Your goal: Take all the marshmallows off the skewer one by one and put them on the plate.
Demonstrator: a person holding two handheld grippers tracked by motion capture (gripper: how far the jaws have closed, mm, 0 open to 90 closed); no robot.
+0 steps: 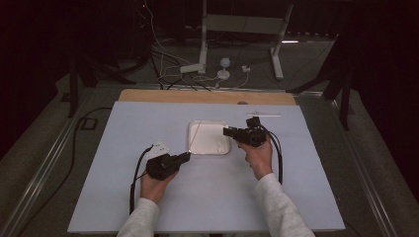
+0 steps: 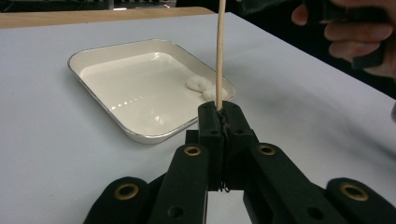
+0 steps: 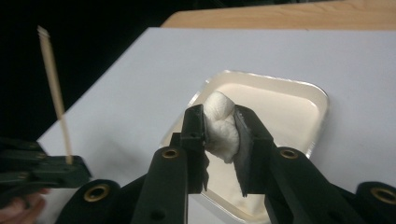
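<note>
My left gripper [image 2: 220, 112] is shut on the lower end of a thin wooden skewer [image 2: 219, 51], which stands upright just in front of the tray's near edge. The white metal tray [image 2: 140, 137] lies mid-table, and two white marshmallows [image 2: 200, 84] rest in its near right corner. My right gripper [image 3: 219, 116] is shut on another white marshmallow [image 3: 220, 128], held over the tray's [image 3: 322, 107] edge. In the high view the left gripper [image 1: 187, 157] sits at the tray's [image 1: 190, 140] front left corner and the right gripper [image 1: 227, 132] reaches over its right side.
A light grey mat [image 1: 148, 197] covers the table, with a wooden strip [image 1: 148, 95] along the far edge. A thin pale stick [image 1: 263, 115] lies on the mat behind the right hand. Cables and stand legs [image 1: 202, 49] lie on the floor beyond.
</note>
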